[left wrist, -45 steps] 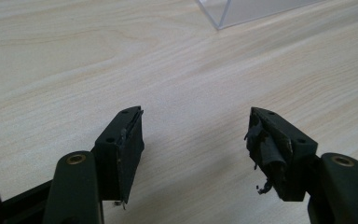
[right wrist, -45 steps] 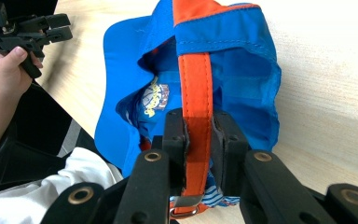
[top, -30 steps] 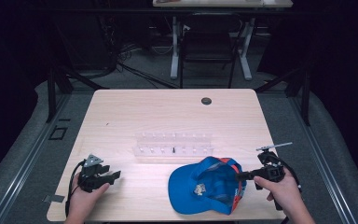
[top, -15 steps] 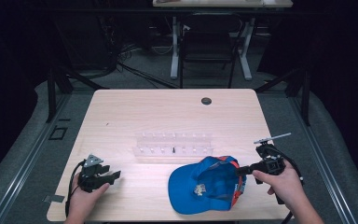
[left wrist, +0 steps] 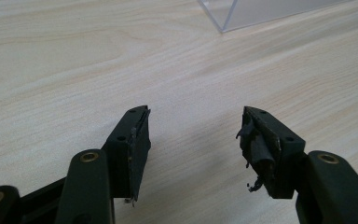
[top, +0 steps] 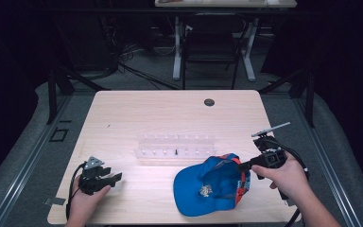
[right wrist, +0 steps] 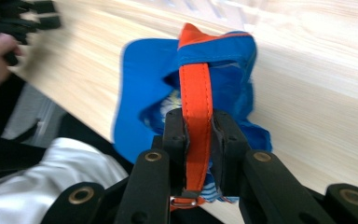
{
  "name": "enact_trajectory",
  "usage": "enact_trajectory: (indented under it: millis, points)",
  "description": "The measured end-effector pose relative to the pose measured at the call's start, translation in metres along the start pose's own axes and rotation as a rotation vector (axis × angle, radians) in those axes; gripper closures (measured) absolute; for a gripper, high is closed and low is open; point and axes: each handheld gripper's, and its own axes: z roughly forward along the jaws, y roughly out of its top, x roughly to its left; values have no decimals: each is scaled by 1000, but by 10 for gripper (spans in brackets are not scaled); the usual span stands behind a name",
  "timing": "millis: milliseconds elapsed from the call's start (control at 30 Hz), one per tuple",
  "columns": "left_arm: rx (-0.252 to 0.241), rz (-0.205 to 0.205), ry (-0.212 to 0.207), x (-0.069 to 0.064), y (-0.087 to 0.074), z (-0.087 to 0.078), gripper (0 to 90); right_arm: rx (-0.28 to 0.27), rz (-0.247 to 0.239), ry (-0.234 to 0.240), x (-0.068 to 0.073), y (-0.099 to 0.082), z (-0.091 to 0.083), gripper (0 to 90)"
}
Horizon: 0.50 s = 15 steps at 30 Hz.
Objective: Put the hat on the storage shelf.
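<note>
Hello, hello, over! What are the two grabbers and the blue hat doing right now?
Left gripper open, empty, low over the table. Right gripper shut on the orange strap of the blue cap. Clear rack behind the cap, apart from it.

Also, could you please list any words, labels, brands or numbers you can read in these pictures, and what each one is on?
No text can be read.
Blue cap: a small emblem on its front, too small and blurred to tell whether it holds letters.
Clear rack, table, orange strap: no markings visible.
</note>
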Motion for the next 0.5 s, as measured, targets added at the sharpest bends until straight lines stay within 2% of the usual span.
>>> enact_trajectory:
  millis: [67, 167, 200, 233, 300, 433, 467, 500]
  points:
    - [-1, 1, 0, 0, 0, 0, 425, -1, 5, 17, 2, 2, -1, 776]
    - [-1, 3, -1, 0, 0, 0, 425, -10, 19, 97, 10, 11, -8, 776]
    - [-1, 2, -1, 0, 0, 0, 425, -10, 19, 97, 10, 11, -8, 776]
    - [-2, 1, 0, 0, 0, 0, 425, -31, 33, 144, 14, 15, -10, 776]
    - [-2, 1, 1, 0, 0, 0, 425, -39, 51, 189, 18, 19, -13, 776]
    - [-2, 1, 1, 0, 0, 0, 425, -39, 68, 246, 24, 24, -15, 776]
    - [-2, 1, 1, 0, 0, 0, 425, -39, 68, 246, 24, 24, -15, 776]
    - [-3, 1, 1, 0, 0, 0, 425, -37, 84, 271, 27, 26, -16, 777]
